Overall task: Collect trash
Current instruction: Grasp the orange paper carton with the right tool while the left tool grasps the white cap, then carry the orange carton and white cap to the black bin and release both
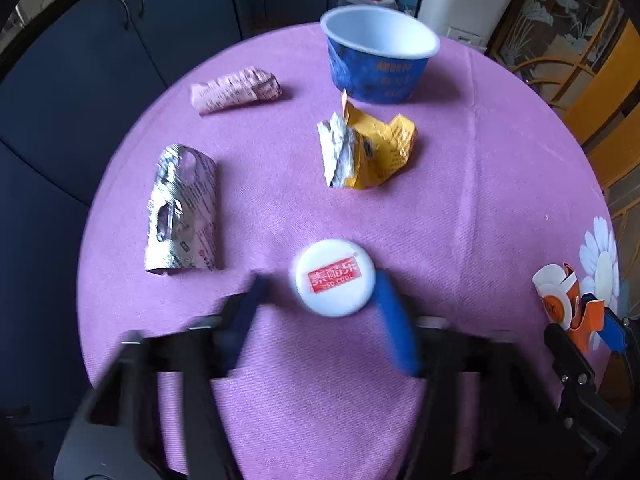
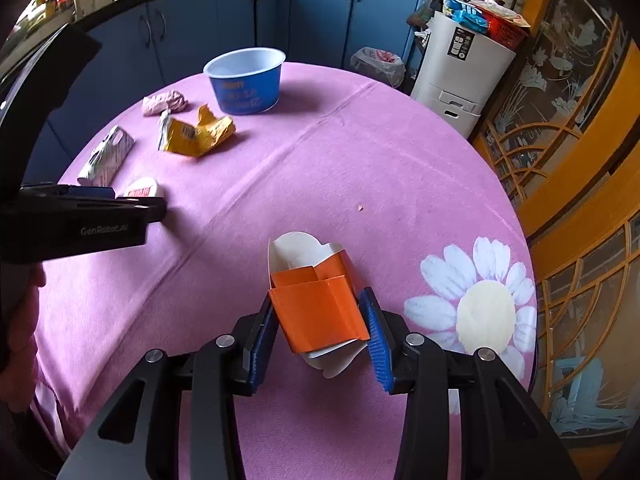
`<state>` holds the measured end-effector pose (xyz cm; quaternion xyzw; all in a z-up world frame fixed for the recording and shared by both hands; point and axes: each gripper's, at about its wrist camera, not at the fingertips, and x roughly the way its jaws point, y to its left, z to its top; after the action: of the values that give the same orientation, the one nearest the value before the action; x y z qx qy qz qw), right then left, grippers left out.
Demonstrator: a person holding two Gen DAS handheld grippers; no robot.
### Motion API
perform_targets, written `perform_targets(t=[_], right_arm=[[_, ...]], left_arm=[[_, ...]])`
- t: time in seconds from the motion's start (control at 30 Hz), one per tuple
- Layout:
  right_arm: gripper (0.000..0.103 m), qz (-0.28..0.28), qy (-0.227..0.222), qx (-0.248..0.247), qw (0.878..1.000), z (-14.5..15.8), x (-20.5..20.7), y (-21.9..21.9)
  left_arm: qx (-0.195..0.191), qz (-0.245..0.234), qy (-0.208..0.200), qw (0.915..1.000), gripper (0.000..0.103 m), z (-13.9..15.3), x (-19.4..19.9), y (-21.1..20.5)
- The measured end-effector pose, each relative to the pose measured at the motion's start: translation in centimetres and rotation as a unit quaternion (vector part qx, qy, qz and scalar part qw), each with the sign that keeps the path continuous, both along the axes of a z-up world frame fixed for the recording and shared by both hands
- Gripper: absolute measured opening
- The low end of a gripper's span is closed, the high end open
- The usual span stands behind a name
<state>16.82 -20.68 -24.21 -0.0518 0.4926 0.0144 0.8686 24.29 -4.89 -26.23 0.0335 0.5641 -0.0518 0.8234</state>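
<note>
The orange-and-white paper carton (image 2: 320, 312) is lying between the right gripper's (image 2: 320, 336) blue pads, its long axis running away from the gripper, open white mouth pointing toward the far side of the pink tablecloth (image 2: 360, 152). Both pads are pressing its orange sides, so the right gripper is clamping it, pointing steeply down at the cloth.

The white round lid (image 1: 333, 277) with a red label is lying flat, label up, between the left gripper's (image 1: 320, 300) fingertips. The right pad is touching its rim; the left pad is blurred, and I cannot tell whether it is touching, so a grip is uncertain. This gripper is also tilting steeply downward.

Beyond the left gripper are lying a silver foil wrapper (image 1: 184, 210), a pink crumpled wrapper (image 1: 236, 90), a yellow crumpled wrapper (image 1: 368, 148), and farthest, a blue paper bowl (image 1: 378, 56) standing upright.
</note>
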Motion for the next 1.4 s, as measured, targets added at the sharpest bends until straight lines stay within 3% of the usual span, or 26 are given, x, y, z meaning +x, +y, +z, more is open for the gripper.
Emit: perform_targets(t=[0.07,0.37,0.67,0.97,1.33,1.37,1.4], right_arm=[[0.04,-0.003,-0.007,0.005,1.0,0.4,-0.1,-0.2],[0.04,-0.027,-0.039,0.017,0.999,2.2,-1.3,-2.1],[0.04,-0.08,-0.064,0.022,0.994,3.5,-3.3,-7.3],[0.04,-0.162,-0.082,0.027,0.983,3.9,-5.6,-15.0],[0.042,-0.233,-0.081,0.045,0.968,3.3,-7.2,-23.1],[0.044,-0.235,-0.081,0.047,0.967,3.1,-7.3,-23.6],[0.058,-0.235,-0.08,0.054,0.967,3.0,-7.3,-24.2]], left_arm=[[-0.016,-0.002,0.01,0.9998,0.041,0.2,-0.1,0.0],[-0.015,-0.027,-0.018,0.9994,0.041,2.4,-1.6,-3.0],[-0.005,-0.101,-0.047,0.9937,0.041,4.5,-3.4,-11.1],[0.003,-0.181,-0.079,0.9803,0.041,6.7,-5.5,-19.9],[0.013,-0.24,-0.103,0.9652,0.041,8.0,-7.0,-28.3],[0.015,-0.243,-0.104,0.9643,0.041,8.0,-7.1,-28.8],[0.016,-0.248,-0.104,0.963,0.041,8.0,-7.2,-29.6]])
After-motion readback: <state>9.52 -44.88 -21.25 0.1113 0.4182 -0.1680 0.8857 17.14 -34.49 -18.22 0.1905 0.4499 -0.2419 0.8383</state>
